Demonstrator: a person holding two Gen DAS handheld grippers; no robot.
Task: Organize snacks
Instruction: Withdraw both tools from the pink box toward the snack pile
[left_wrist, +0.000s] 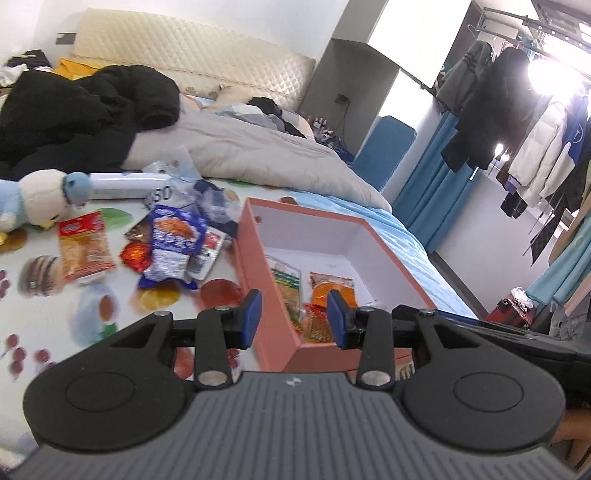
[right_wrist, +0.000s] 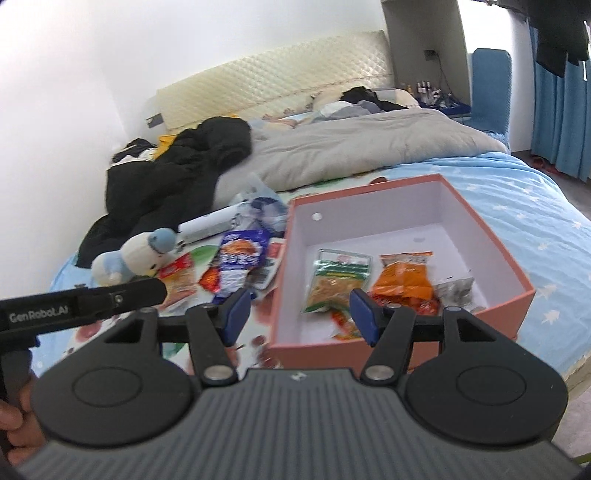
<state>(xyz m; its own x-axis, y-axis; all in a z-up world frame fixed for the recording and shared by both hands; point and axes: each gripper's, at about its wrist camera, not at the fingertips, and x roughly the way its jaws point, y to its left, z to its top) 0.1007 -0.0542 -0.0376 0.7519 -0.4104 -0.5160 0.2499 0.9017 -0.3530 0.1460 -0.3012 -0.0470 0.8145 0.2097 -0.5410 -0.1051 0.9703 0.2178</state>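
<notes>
While both tools gape (empty), box (right_wrist: 491, 254) holds four packets.

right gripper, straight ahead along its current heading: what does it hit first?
Probably the pink box: the right gripper points down over its near wall, toward the green snack packet lying inside. Jaws stand open and empty. Depth is unclear, so wall or packet could come first.

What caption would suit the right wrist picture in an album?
Open, empty claw above a pink box holding a few snacks, more packets piled on the bed beside it.
</notes>
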